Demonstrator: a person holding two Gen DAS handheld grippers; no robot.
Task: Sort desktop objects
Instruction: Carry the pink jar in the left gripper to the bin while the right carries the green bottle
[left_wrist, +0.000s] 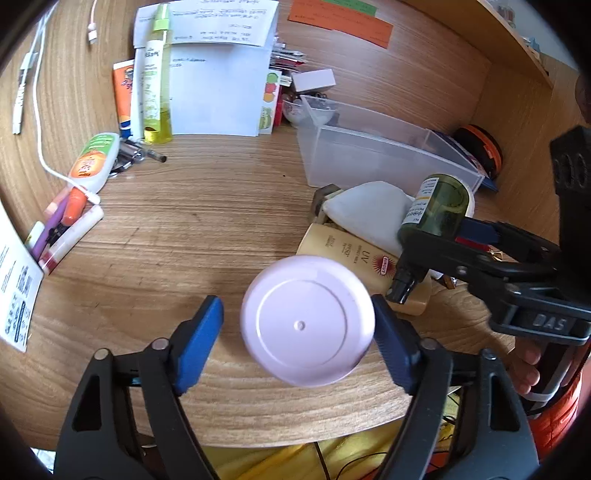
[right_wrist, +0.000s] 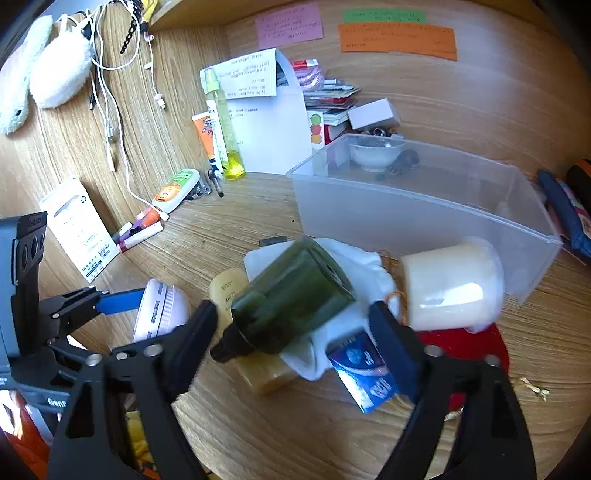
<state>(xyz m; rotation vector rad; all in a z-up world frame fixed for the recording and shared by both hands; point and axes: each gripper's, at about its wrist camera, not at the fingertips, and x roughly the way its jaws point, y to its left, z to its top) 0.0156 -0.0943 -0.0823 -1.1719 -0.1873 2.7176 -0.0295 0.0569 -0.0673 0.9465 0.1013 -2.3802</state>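
My left gripper has its jaws wide around a pale pink round jar; the right pad touches it, the left pad stands off with a gap. The jar also shows in the right wrist view. My right gripper holds a dark green bottle, tilted with its black cap toward the camera; in the left wrist view the bottle sits clamped in the jaws. It hangs over a white cloth, a beige UV tube and a blue packet.
A clear plastic bin stands behind the pile, a cream jar before it. Tubes, pens and a yellow spray bottle lie at the left near papers. Cables hang on the left wall.
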